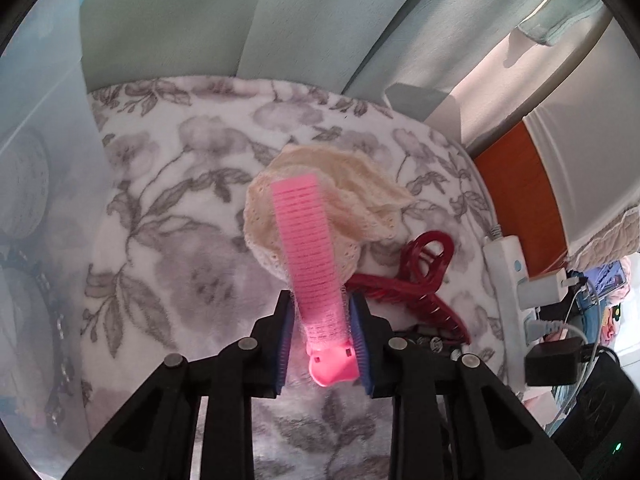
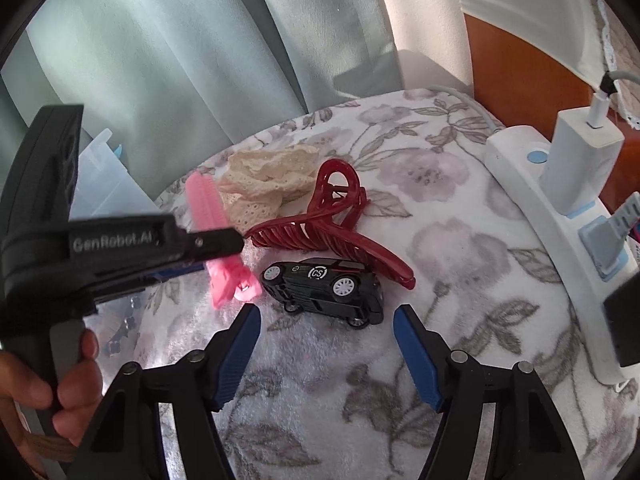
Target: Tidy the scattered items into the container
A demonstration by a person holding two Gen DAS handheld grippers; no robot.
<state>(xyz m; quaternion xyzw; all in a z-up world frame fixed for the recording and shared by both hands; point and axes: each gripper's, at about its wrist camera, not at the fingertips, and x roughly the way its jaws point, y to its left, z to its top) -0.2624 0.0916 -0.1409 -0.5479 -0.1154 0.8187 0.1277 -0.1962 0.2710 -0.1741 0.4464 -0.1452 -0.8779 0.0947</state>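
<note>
A pink hair clip (image 1: pixel 310 256) lies lengthwise between the blue pads of my left gripper (image 1: pixel 320 320), which is shut on its hinged end. In the right wrist view the same pink clip (image 2: pixel 208 208) shows behind the left gripper's black finger (image 2: pixel 208 244). A cream lace cloth (image 1: pixel 352 196) and a dark red claw clip (image 1: pixel 416 276) rest on the floral blanket just beyond it. A black toy car (image 2: pixel 324 288) lies on its side right ahead of my right gripper (image 2: pixel 326 314), whose jaws stand open on either side of it without touching. A clear plastic container (image 1: pixel 36 184) stands at the left.
A white power strip (image 2: pixel 532 216) with chargers and cables lines the blanket's right edge. Pale green curtains (image 2: pixel 180 60) hang behind. A person's hand (image 2: pixel 60 384) holds the left gripper's handle at the lower left. The floral blanket (image 2: pixel 440 240) covers the whole surface.
</note>
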